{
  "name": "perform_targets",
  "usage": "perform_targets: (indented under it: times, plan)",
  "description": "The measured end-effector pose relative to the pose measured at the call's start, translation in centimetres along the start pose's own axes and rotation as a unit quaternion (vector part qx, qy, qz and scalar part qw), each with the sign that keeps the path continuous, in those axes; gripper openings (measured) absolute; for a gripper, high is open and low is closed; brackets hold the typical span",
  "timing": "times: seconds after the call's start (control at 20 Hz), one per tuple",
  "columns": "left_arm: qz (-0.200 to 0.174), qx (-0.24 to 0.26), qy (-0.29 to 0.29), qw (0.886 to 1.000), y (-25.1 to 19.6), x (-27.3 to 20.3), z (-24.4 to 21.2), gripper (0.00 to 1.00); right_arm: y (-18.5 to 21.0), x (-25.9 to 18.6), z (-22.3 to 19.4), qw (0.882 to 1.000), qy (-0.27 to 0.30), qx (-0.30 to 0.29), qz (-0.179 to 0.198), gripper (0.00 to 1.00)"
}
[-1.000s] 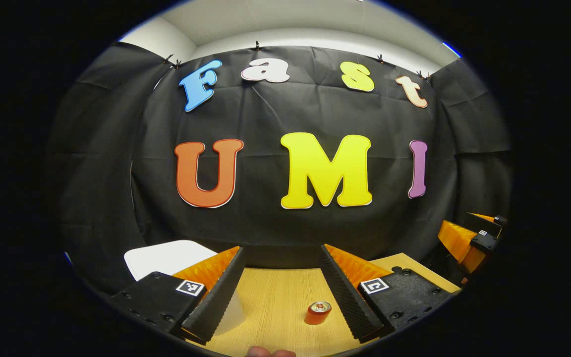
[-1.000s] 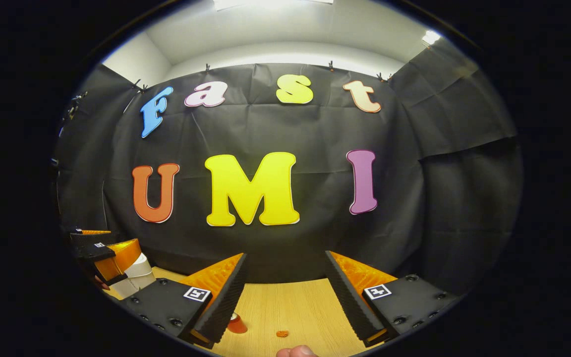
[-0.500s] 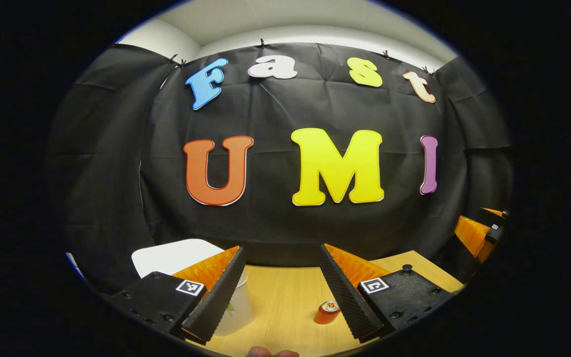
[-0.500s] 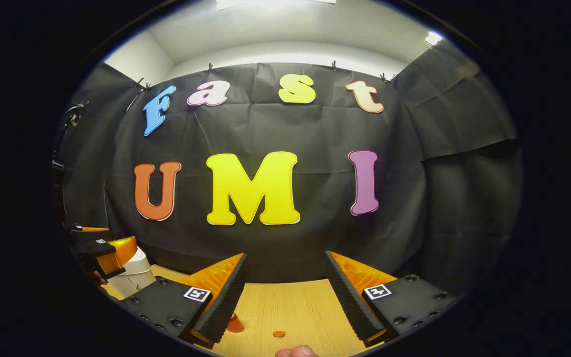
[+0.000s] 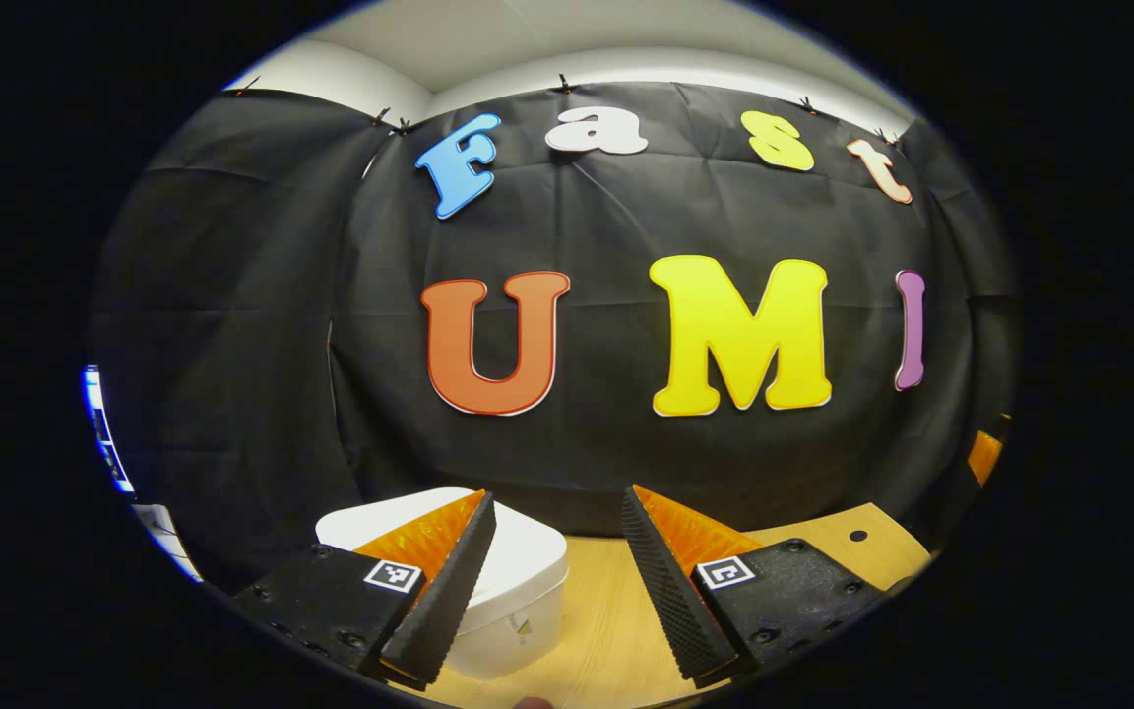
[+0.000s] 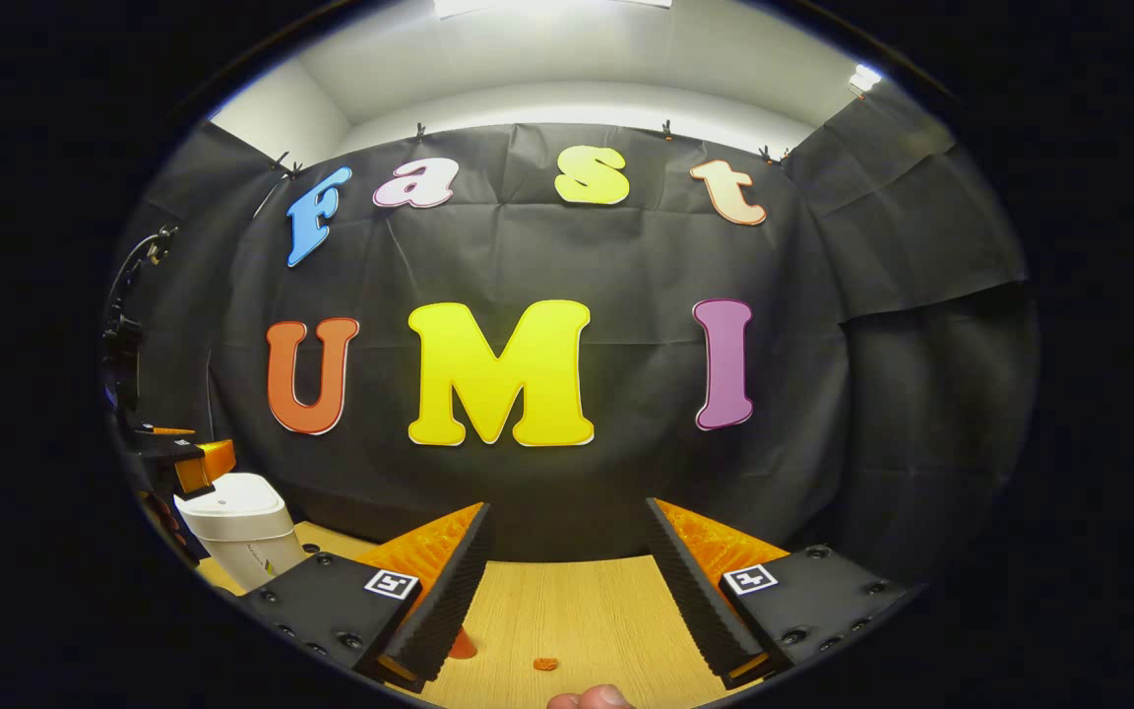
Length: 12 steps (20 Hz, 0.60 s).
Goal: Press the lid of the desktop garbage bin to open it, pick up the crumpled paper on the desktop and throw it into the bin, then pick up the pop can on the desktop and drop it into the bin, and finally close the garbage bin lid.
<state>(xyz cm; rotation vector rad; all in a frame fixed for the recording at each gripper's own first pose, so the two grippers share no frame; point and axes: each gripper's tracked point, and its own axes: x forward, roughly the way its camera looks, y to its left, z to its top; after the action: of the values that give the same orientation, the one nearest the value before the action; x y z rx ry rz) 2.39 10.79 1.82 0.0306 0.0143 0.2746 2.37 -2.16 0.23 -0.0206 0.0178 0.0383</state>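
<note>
Bin (image 5: 518, 601): white, lid down, standing on the wooden surface (image 5: 606, 630) near the black cloth wall; in the left gripper view it sits just behind the near left finger (image 5: 444, 591), which overlaps its lid.
Bin, other view: in the right gripper view it stands at the far left (image 6: 237, 527), upright on the surface (image 6: 587, 611).
Left claw (image 5: 557, 591): spread wide, nothing between the fingers, hanging above the surface just in front of the bin; in the right gripper view it shows at the far left edge (image 6: 183, 463), right by the bin's top.
Right claw (image 6: 567, 601): spread wide, holding nothing, well apart from the bin.
Can (image 6: 462, 645): orange, only a small part peeks out beside the right claw's left finger, low on the surface.
Scrap (image 6: 545, 665): small orange bit lying on the surface between the right claw's fingers.
Hand: a fingertip (image 6: 592, 697) shows at the bottom edge of the right gripper view.
</note>
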Motion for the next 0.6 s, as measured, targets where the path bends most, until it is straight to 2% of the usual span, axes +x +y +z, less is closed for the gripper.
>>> perform_targets:
  times: [0.05, 0.1, 0.2, 0.25, 0.3, 0.35, 0.45, 0.6]
  plan:
    - [0.006, 0.0, 0.002, 1.0, 0.5, 0.3, 0.1, 0.9, 0.0, 0.1, 0.1, 1.0, 0.0, 0.0, 0.0, 0.96]
    - [0.013, -0.002, 0.004, 1.0, 1.1, 0.6, 0.1, 0.81, 0.0, 0.1, 0.2, 1.0, -0.001, 0.0, 0.002, 0.96]
    - [0.032, -0.005, 0.013, 0.999, 2.3, 1.2, -0.3, 0.75, 0.4, 0.1, 0.2, 1.0, -0.001, -0.001, 0.007, 0.94]
    - [0.04, -0.005, 0.02, 0.999, 2.9, 1.6, -0.7, 0.73, 0.5, 0.2, 0.1, 1.0, 0.0, -0.001, 0.009, 0.94]
    - [0.046, -0.007, 0.03, 0.998, 3.2, 2.0, -1.3, 0.76, 0.7, 0.2, 0.1, 1.0, 0.002, -0.002, 0.011, 0.94]
    - [0.05, -0.009, 0.04, 0.998, 3.6, 2.4, -2.0, 0.68, 0.8, 0.2, 0.0, 1.0, 0.003, -0.003, 0.012, 0.94]
    - [0.058, -0.012, 0.063, 0.996, 4.3, 3.0, -3.5, 0.62, 0.9, 0.2, 0.0, 1.0, 0.004, -0.006, 0.013, 0.96]
    - [0.067, -0.021, 0.094, 0.993, 5.3, 3.5, -5.9, 0.47, 1.4, 0.1, 0.1, 1.0, 0.002, -0.016, 0.02, 0.94]
